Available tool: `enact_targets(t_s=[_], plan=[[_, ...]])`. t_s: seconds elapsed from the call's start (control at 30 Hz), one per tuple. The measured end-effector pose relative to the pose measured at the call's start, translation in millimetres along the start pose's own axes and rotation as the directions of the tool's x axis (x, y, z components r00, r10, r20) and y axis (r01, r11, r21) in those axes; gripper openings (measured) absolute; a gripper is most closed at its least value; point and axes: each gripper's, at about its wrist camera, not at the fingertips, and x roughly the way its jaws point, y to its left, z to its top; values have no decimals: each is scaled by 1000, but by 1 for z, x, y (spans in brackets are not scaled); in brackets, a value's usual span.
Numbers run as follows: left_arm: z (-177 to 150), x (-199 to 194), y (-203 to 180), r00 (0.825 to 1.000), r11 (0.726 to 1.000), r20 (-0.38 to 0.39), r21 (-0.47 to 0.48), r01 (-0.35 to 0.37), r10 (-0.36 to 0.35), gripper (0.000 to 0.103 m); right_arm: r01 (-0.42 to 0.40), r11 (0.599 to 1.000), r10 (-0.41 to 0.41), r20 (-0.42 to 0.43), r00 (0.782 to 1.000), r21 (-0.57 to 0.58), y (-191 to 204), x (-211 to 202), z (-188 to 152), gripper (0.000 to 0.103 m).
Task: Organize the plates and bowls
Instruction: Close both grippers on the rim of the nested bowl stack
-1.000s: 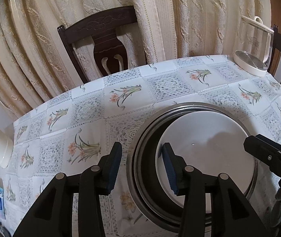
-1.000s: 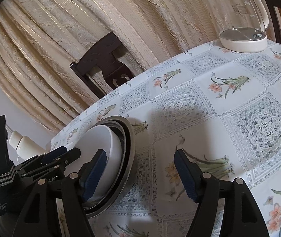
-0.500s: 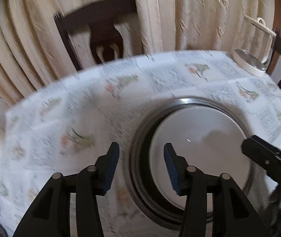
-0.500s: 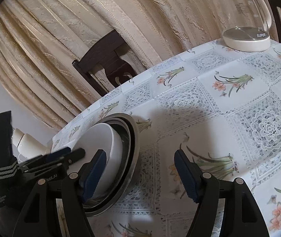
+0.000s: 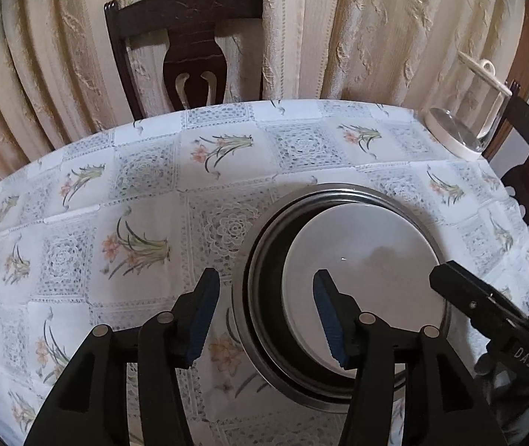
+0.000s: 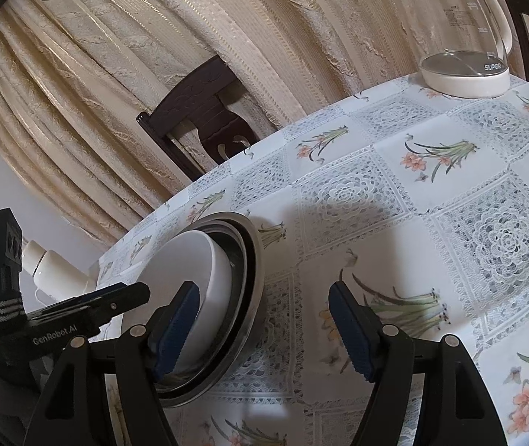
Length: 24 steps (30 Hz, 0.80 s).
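White bowl (image 5: 361, 260) in a steel-grey metal basin (image 5: 249, 297); tablecloth (image 5: 152, 204) is white lace squares with orange lily prints; cream ribbed curtains (image 5: 376, 29); dark brown chair (image 5: 190, 37) at 12 o'clock; blue gripper pads (image 5: 203, 316).

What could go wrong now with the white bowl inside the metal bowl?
1. The white bowl sits off-centre in the metal bowl, so it may slide or clatter if bumped.
2. The left tool, whose jaws have just been opening, straddles both rims on that side; closing might pinch both bowls.
3. The right tool straddles the opposite rims, so the tools could pull against each other.
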Motion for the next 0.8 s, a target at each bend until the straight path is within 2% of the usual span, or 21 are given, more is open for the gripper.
enact_targets(t_s=[0.27,0.43,0.53,0.8], plan=[[-6,16,17,993,989,-63,-122,88,-97,54,-13,1000,13,-11,1000,1,1,1,-1,75],[-8,23,23,989,979,-74,-169,111,-125,53,-20,1000,20,-22,1000,-6,3,4,-3,75],[-8,26,23,988,977,-77,-175,122,-137,53,-16,1000,15,-24,1000,-18,5,5,-4,75],[-11,32,15,986,977,-75,-163,137,-150,42,-35,998,33,-38,999,-54,11,9,-8,72]])
